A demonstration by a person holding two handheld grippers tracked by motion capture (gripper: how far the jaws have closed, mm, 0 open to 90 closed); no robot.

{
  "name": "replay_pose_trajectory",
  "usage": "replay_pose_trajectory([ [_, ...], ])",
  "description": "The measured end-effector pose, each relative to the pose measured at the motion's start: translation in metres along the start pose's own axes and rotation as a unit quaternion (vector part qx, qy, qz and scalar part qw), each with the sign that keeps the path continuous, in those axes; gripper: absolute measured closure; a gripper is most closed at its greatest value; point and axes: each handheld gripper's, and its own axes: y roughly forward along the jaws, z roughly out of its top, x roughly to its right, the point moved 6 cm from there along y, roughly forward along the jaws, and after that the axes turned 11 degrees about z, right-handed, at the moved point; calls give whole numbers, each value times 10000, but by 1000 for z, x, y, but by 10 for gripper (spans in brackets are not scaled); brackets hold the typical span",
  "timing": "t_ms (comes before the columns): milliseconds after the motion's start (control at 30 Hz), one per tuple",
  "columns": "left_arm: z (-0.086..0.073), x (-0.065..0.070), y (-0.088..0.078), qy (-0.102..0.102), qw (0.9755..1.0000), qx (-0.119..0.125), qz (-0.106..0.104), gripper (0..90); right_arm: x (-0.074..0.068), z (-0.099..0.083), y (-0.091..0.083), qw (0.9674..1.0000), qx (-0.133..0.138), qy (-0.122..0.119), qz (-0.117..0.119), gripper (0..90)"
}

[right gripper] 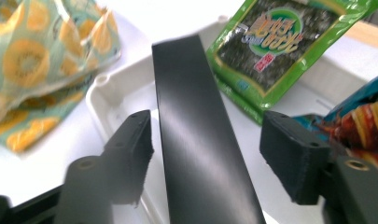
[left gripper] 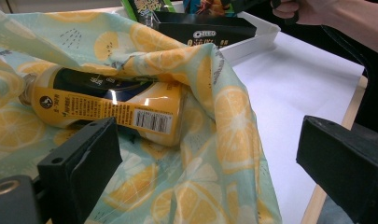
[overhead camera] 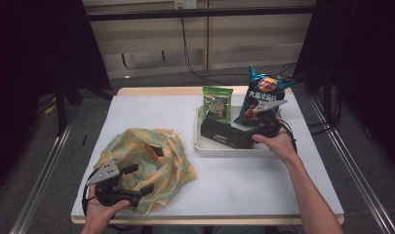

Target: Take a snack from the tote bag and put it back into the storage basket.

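Right gripper [right gripper: 205, 154] first: its two black jaws stand spread, one either side of the long black box [right gripper: 200, 140], with a clear gap between each pad and the box's edges, so nothing is pinched. In the right gripper view the box runs up from six o'clock toward twelve, straight between the jaws. At about one o'clock from it the green seaweed packet [right gripper: 280, 46] leans against the white tray's [right gripper: 107, 98] far wall, and at three o'clock the edge of the blue snack bag [right gripper: 364, 116] pokes in.

From the high view the right gripper [overhead camera: 253, 131] sits over the tray [overhead camera: 199, 141], which lies right of the table's centre; the black box [overhead camera: 224, 132] lies inside it, the green packet [overhead camera: 217, 105] stands at its twelve o'clock and the blue bag [overhead camera: 263, 92] at its two o'clock.

Now the left gripper [left gripper: 205, 158]: jaws wide apart, holding nothing, hovering just above the lemon-print cloth bag [left gripper: 200, 177]. A yellow bottle [left gripper: 107, 105] lies on its side in the bag's open folds, at eleven o'clock from the jaws. In the high view the left gripper [overhead camera: 136, 180] is at the table's near-left corner, at the bag's [overhead camera: 151, 156] seven o'clock edge, all on the white tabletop [overhead camera: 234, 185].
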Motion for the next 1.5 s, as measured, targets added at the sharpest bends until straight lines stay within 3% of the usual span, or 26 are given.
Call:
replay_pose_trajectory([
  [100, 0, 0, -1, 21, 10000, 14, 9, 60, -3, 4, 4, 10000, 43, 12, -1, 498],
  [267, 0, 0, -1, 2, 10000, 23, -41, 60, -3, 12, 18, 9995, 240, 167, -101, 892],
  [467, 0, 0, -1, -5, 10000, 34, -44, 60, 3, 29, 43, 9988, 218, 395, -195, 900],
  [800, -1, -2, -3, 9, 10000, 40, -70, 60, 17, 44, 80, 9957, -175, 770, -488, 900],
  [933, -1, -2, -3, -34, 10000, 41, -58, 60, 16, 46, 82, 9954, -253, 799, -465, 900],
  [1067, -1, -2, -4, 3, 10000, 30, -17, 60, 20, 46, 78, 9943, -228, 825, -639, 900],
  [1167, -1, -3, -3, -30, 10000, 39, -54, 60, 21, 41, 79, 9940, -336, 859, -596, 900],
  [1500, -1, -3, -4, -4, 10000, 49, -44, 60, 7, 39, 84, 9958, -398, 748, -335, 900],
])
